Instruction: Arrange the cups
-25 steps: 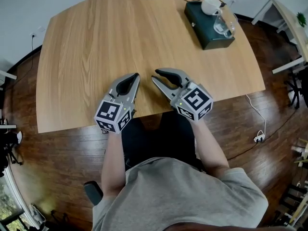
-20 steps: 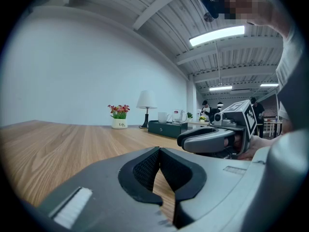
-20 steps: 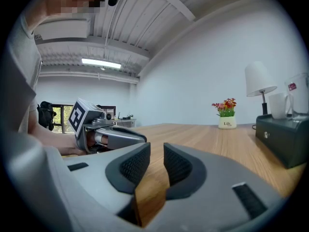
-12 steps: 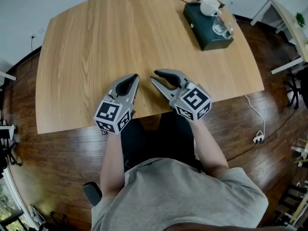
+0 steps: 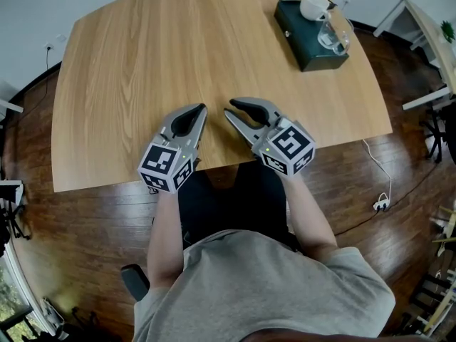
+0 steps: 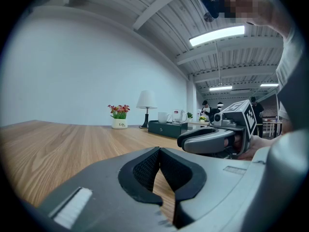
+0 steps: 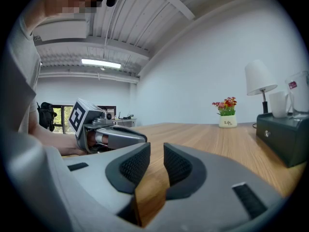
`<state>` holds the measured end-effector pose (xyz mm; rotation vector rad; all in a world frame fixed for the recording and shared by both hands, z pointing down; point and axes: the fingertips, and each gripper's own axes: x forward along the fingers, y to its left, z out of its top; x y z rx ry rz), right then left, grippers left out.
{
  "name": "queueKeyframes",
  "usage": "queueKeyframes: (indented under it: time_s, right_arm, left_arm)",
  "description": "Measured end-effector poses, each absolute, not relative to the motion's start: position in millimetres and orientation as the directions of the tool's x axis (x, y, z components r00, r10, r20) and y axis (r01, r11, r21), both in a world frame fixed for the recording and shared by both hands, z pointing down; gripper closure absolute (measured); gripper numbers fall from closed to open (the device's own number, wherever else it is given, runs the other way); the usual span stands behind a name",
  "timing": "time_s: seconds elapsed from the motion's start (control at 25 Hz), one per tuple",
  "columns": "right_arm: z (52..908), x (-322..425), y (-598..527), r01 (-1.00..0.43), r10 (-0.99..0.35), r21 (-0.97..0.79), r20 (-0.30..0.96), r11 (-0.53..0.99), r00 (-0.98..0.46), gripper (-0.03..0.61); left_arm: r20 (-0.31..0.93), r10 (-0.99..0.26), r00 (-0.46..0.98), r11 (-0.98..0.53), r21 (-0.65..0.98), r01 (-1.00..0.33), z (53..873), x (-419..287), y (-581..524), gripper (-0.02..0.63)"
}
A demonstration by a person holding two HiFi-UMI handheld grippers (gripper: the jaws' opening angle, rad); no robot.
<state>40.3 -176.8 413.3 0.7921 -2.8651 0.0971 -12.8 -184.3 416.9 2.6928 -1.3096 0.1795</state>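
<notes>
Head view: nothing gripped.
Left gripper [image 5: 201,110] fingers pressed together at the tips; right gripper [image 5: 228,110] fingers slightly spread, nothing between. Both sit side by side at lower centre of the bench [image 5: 142,63]. White cup [image 5: 311,7] and glass cup [image 5: 335,40] stand on a dark box [image 5: 303,43], upper right, well apart from the grippers.

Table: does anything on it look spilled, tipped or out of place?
Nothing stands out. The white cup and the glass stand upright on the dark box at the far right corner of the table, and no spill shows.
</notes>
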Motion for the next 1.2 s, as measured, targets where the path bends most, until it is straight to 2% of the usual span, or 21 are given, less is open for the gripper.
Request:
queueKeyframes:
  time_s: [1.2]
  right_arm:
    - [415.0, 39.2, -176.2, -0.515, -0.504, -0.020, 0.178, 0.857, -0.845, 0.500]
  left_arm:
    - [0.167, -0.762, 0.625, -0.622, 0.075, -0.779, 418.0, -12.1, -182.2, 0.603]
